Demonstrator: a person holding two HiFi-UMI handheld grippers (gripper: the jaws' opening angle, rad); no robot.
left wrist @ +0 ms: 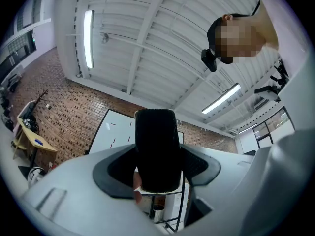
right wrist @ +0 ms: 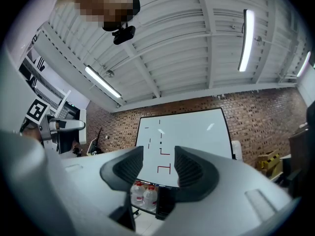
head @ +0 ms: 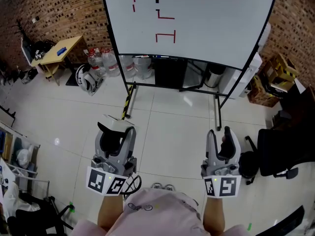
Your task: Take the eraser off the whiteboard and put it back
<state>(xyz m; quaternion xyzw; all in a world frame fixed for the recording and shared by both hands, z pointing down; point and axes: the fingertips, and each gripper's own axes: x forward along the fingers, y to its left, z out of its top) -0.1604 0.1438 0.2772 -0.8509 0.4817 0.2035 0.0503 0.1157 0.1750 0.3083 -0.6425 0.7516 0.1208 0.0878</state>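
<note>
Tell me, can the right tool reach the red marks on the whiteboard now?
Probably not yet. The right tool is open and empty, but a stretch of floor separates it from the whiteboard and its red marks. Nothing stands in the way, so the person would need to step closer.

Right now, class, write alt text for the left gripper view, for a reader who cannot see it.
The left gripper holds a black eraser upright between its jaws. Behind it are a whiteboard, a brick wall and strip lights overhead.

brick wall (head: pixel 59 9) | white tile flr (head: pixel 172 127) | wood table (head: pixel 51 58) | tube lights (left wrist: pixel 88 38)
</note>
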